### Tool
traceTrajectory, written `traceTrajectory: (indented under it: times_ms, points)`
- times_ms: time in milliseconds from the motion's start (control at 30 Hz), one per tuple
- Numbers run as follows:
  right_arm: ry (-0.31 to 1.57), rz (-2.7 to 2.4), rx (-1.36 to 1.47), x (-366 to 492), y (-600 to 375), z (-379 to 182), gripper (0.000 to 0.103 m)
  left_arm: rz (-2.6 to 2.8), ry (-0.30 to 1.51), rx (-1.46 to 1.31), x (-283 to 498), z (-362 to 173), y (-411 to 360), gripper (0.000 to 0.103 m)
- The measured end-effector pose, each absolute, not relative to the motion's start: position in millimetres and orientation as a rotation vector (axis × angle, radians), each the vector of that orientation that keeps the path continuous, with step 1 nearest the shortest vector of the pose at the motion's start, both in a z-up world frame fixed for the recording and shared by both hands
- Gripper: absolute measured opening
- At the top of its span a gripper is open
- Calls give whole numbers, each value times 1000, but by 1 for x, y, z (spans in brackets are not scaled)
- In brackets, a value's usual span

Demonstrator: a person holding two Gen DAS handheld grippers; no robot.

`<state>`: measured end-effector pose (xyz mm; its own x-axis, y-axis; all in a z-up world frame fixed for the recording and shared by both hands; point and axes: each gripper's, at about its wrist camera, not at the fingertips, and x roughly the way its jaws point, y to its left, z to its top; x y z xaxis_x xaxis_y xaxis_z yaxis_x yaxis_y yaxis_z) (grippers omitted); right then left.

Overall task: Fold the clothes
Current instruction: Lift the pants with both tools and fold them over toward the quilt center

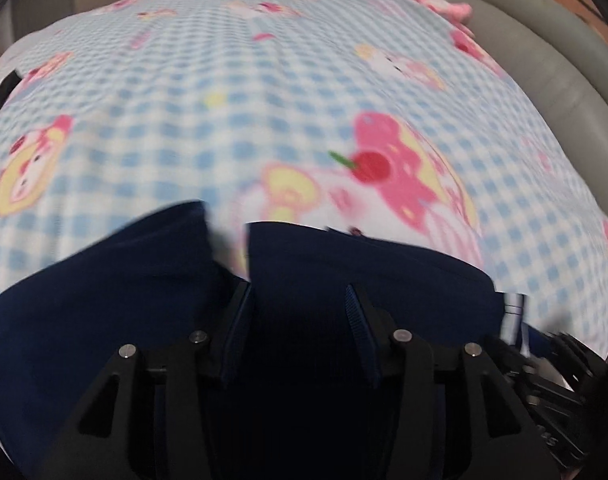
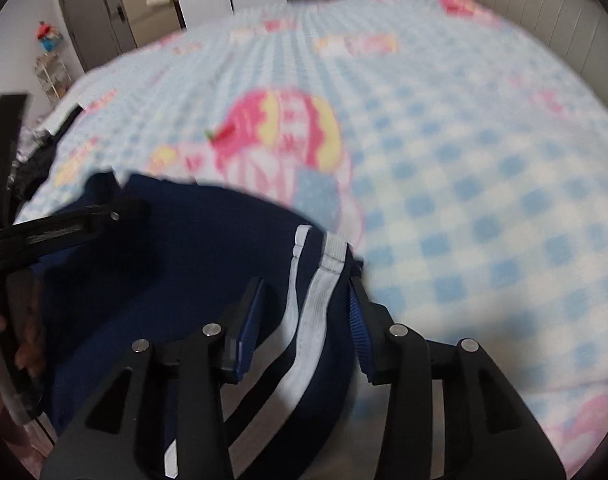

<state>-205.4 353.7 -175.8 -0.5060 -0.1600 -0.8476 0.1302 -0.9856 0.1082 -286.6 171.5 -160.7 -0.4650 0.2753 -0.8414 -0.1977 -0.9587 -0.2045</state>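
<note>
Navy garment (image 2: 191, 264) lies at six o'clock on the checked blanket (image 2: 484, 184), white-striped edge (image 2: 312, 312) between the right gripper (image 2: 304, 292)'s parted fingers, left gripper (image 1: 299, 296) likewise spread astride navy cloth, probably poised for gripping.

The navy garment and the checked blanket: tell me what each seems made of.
Navy garment: looks like matte knit sportswear fabric, with ribbed white stripes sewn on. Checked blanket: probably soft fleece or flannel, with fuzzy-looking printed cartoons, though blur leaves that open.
</note>
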Motion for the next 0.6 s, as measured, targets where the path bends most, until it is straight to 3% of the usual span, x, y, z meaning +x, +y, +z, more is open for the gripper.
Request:
traceTrajectory:
  times_ms: [133,300,467,600]
  points:
    - [-5,-2621,1431,-201,351,-170,17,2534,-56,-1401,-283,-155,180,12]
    - [24,-2666,1462,-190,365,-164,16,2634,-72,-1329,-286,-135,165,9]
    - [-44,-2667,1492,-180,386,-157,16,2641,-233,-1329,-297,-128,133,9]
    - [-149,-2695,1408,-175,400,-142,24,2513,-244,-1357,-306,-136,141,9]
